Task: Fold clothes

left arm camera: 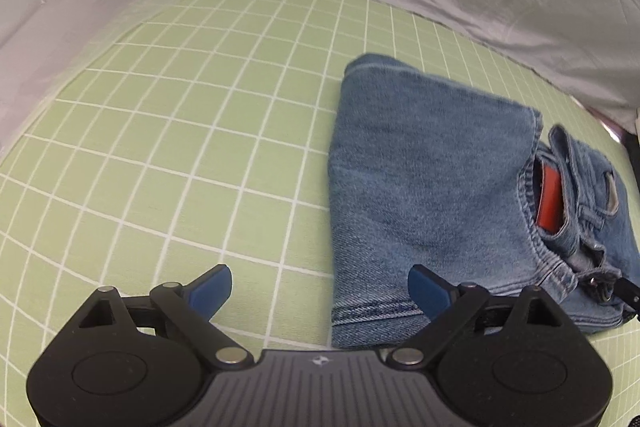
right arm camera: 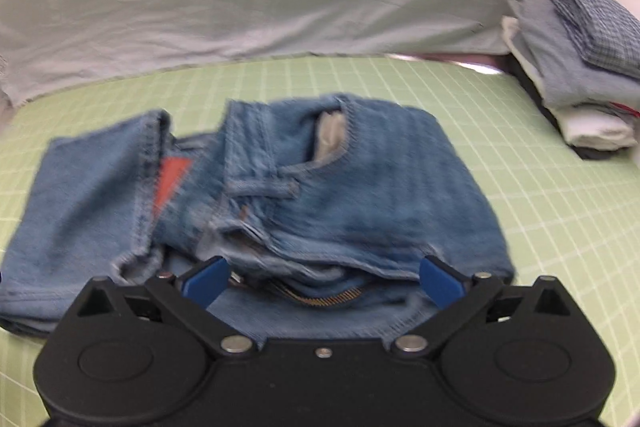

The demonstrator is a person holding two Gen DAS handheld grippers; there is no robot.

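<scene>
Left wrist view shows the left gripper (left arm camera: 320,291) at the bottom of the frame with its blue fingers spread wide and empty over the green grid mat (left arm camera: 160,147), the folded jeans (left arm camera: 432,195) lying at right of centre. Right wrist view has the right gripper (right arm camera: 326,281) at lower centre, likewise wide and empty, just above the jeans (right arm camera: 360,179), with a stack of folded clothes (right arm camera: 580,67) at the upper right.
</scene>
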